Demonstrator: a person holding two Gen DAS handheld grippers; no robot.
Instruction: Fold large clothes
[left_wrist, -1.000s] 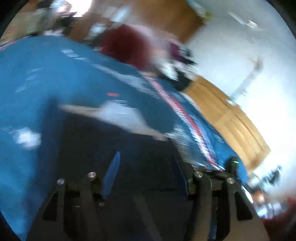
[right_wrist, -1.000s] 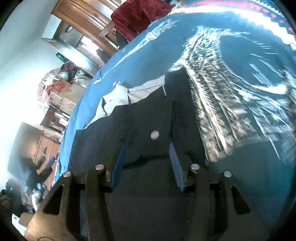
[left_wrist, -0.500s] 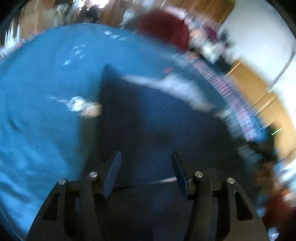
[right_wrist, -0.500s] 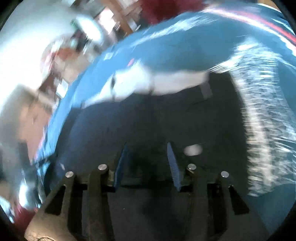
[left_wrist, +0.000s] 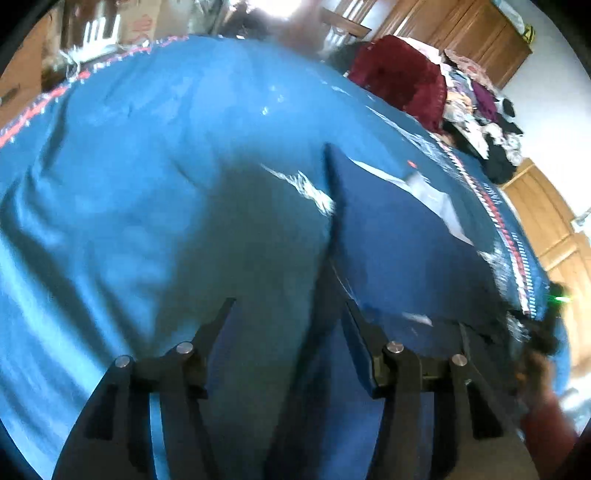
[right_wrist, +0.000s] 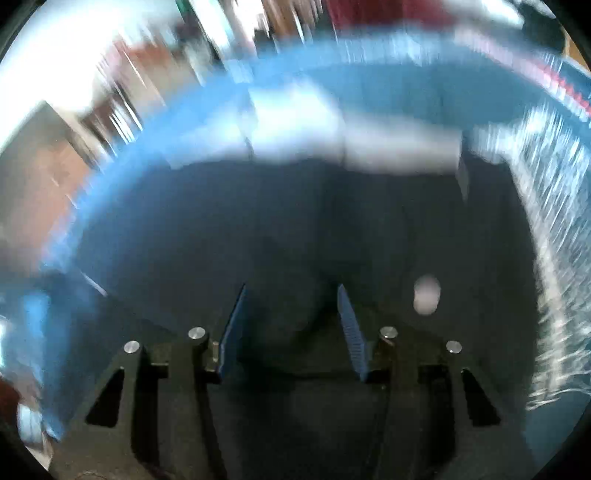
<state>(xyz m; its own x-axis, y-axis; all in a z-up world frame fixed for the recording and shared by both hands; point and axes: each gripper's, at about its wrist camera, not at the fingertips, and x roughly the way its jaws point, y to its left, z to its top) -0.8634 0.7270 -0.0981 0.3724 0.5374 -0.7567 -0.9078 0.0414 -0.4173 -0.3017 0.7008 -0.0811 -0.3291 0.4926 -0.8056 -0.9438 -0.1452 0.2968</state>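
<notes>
My left hand-held gripper (left_wrist: 288, 310): fingers spread wide, holding nothing, over blue bedspread (left_wrist: 147, 177). My right hand-held gripper (right_wrist: 291, 295): also apart, above dark garment (right_wrist: 295, 221). Garment flat on bed, pale lining at 12 o'clock; view blurred, contact unclear.

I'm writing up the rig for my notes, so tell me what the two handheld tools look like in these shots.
Both are alike. The left tool and right tool each have a black angular frame with triangular cut-outs and round silver pins at the joints. Each carries two flat blue pads; the right tool's pads show a ribbed face. No cables, markings or sleeves are clearly visible.
</notes>
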